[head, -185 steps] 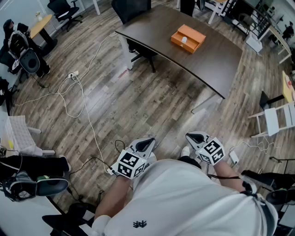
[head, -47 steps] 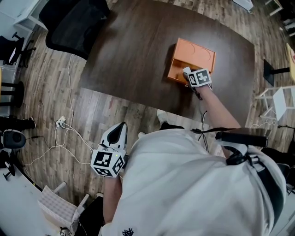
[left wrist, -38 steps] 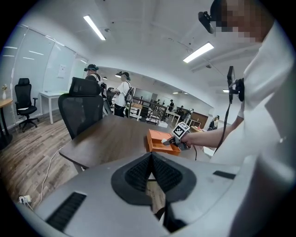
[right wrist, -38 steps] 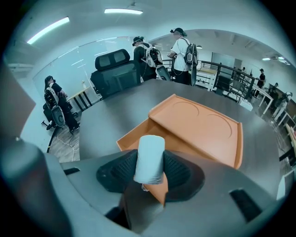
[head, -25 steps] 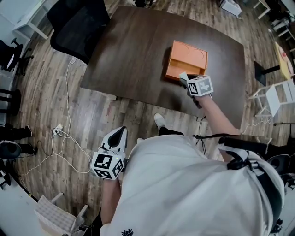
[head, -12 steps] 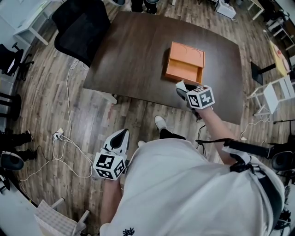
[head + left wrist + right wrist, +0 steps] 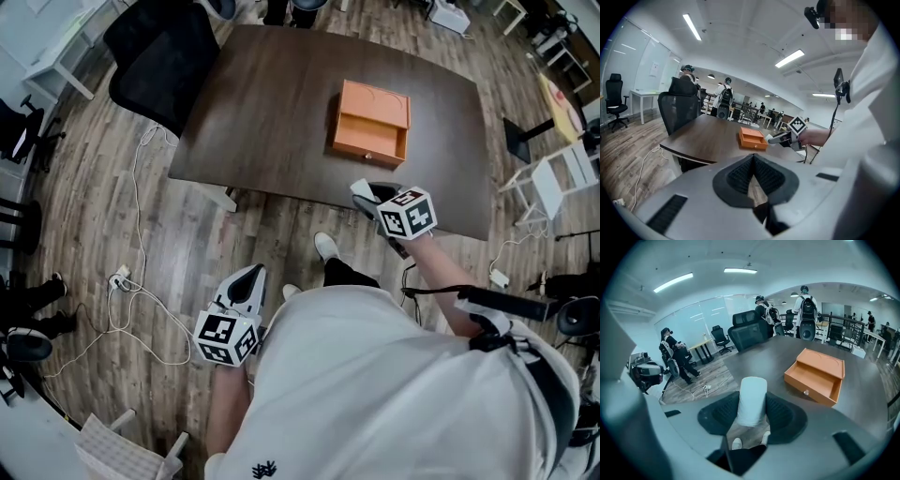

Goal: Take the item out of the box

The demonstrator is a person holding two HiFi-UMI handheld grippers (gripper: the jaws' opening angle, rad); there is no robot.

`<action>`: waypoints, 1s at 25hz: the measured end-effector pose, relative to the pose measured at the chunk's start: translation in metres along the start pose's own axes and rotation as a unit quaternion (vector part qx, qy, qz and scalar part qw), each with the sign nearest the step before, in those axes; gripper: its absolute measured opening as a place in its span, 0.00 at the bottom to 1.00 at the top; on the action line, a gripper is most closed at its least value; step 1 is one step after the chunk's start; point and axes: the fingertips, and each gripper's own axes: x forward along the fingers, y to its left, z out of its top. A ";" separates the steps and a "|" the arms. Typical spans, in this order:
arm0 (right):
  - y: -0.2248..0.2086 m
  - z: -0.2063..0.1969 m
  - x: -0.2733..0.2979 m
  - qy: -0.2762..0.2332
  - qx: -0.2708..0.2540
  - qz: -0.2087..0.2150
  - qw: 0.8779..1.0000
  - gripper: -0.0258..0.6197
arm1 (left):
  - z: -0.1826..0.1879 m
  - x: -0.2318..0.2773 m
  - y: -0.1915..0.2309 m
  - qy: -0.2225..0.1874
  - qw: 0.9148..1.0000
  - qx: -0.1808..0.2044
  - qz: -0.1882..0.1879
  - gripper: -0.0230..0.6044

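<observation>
The orange box point(image 7: 369, 122) sits on the dark table point(image 7: 272, 103) with its drawer pulled out and bare inside; the right gripper view shows the box point(image 7: 816, 375) from the side. My right gripper point(image 7: 367, 195) hovers over the table's near edge, short of the box, shut on a white cylinder-shaped item point(image 7: 751, 401) that stands upright between its pads. The same item point(image 7: 361, 190) shows at its tip in the head view. My left gripper point(image 7: 249, 275) hangs low beside the person's hip over the floor, shut and holding nothing, as the left gripper view point(image 7: 753, 157) confirms.
A black office chair point(image 7: 159, 52) stands at the table's far left corner. White cables point(image 7: 141, 281) trail across the wooden floor on the left. A white chair point(image 7: 553, 183) stands to the right of the table. Several people stand behind the table point(image 7: 806, 310).
My right gripper has drawn back from the box's drawer toward the table's near edge, carrying the white item. The left gripper has stayed by the hip.
</observation>
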 end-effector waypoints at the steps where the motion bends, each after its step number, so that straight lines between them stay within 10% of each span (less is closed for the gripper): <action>1: 0.007 -0.004 0.000 0.000 0.002 0.001 1.000 0.30 | -0.003 -0.003 0.002 0.001 1.000 0.000 -0.002 0.05; 25: 0.052 -0.022 -0.016 0.002 -0.007 0.036 0.999 0.30 | -0.009 0.002 -0.010 0.015 1.000 0.007 -0.018 0.05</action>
